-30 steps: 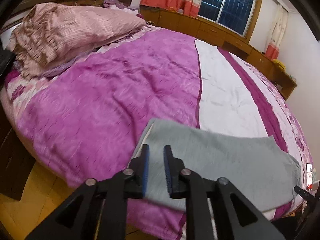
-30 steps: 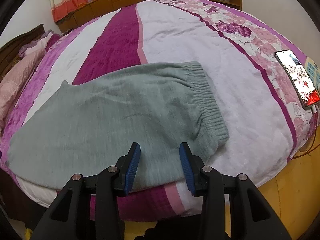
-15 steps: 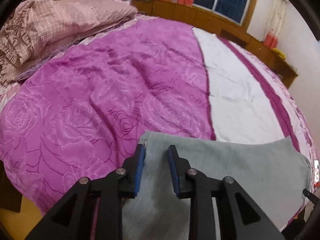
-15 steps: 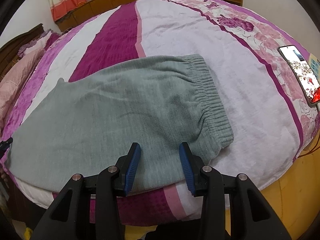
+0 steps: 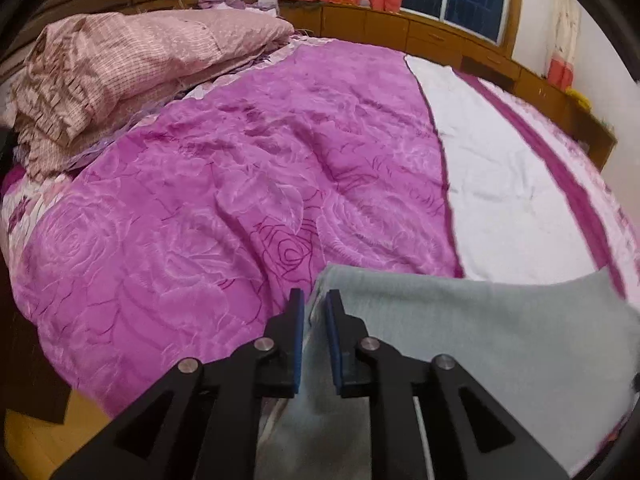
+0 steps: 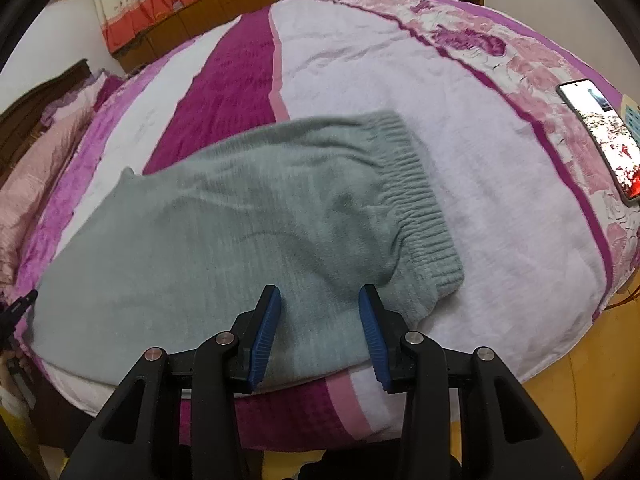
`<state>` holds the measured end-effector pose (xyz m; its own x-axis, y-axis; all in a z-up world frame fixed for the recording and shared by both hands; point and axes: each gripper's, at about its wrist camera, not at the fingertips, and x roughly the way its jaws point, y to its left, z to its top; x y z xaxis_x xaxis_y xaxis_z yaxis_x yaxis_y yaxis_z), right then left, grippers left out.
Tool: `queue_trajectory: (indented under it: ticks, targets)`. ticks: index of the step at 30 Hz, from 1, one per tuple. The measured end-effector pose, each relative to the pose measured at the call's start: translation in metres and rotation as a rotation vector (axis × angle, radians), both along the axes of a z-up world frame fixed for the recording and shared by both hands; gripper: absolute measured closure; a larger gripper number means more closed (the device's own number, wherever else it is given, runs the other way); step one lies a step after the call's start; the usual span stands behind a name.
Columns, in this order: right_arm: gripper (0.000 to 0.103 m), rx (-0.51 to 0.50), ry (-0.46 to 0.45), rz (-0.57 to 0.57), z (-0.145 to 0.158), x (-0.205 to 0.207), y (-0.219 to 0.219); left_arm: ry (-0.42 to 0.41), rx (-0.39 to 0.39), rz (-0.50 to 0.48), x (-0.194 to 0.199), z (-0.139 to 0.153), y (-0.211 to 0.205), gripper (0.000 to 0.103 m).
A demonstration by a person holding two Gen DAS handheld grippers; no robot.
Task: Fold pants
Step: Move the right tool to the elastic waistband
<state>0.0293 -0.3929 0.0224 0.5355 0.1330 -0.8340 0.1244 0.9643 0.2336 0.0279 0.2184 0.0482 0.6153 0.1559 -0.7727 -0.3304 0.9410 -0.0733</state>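
Note:
Grey-green fleece pants (image 6: 240, 240) lie folded lengthwise across the near edge of the bed, ribbed waistband (image 6: 420, 208) to the right. In the left wrist view the leg end of the pants (image 5: 460, 332) lies at the lower right. My left gripper (image 5: 314, 320) has its blue pads narrowly apart with the hem corner of the pants between them. My right gripper (image 6: 318, 316) is wide open, low over the near edge of the pants close to the waistband, holding nothing.
The bed has a magenta and white quilt (image 5: 220, 208). A pink folded duvet (image 5: 120, 64) lies at the headboard. A lit phone (image 6: 600, 136) lies on the bed's right edge. Wooden cabinets (image 5: 440, 36) line the far wall. Yellow floor (image 6: 580, 380) lies below.
My left gripper moved forward onto the pants' hem corner and its pads narrowed around it. The right gripper stayed open and crept forward over the pants' near edge.

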Motion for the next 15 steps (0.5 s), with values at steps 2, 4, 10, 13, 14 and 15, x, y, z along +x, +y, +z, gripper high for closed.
queue_trajectory:
  ticks: [2, 4, 10, 13, 14, 15]
  targets:
    - [0.069, -0.001, -0.026, -0.025, 0.008, -0.006, -0.009, 0.001, -0.019, -0.017, -0.010, 0.010, -0.004, 0.090]
    - [0.069, 0.040, -0.048, -0.045, 0.014, -0.013, -0.020, -0.001, -0.041, -0.050, -0.023, 0.019, -0.012, 0.090]
    - [0.069, 0.176, -0.061, -0.151, 0.019, -0.031, -0.047, 0.029, -0.061, -0.116, -0.052, 0.023, -0.045, 0.086]
    - [0.065, 0.228, -0.073, -0.214, 0.016, -0.041, -0.054, 0.057, -0.089, -0.122, -0.058, 0.010, -0.054, 0.083]
    - [0.062, 0.242, -0.065, -0.225, 0.015, -0.043, -0.055, 0.079, -0.094, -0.119, -0.058, 0.004, -0.056, 0.083]
    - [0.062, 0.262, -0.047, -0.238, 0.011, -0.043, -0.056, 0.095, -0.099, -0.115, -0.059, -0.001, -0.057, 0.083]
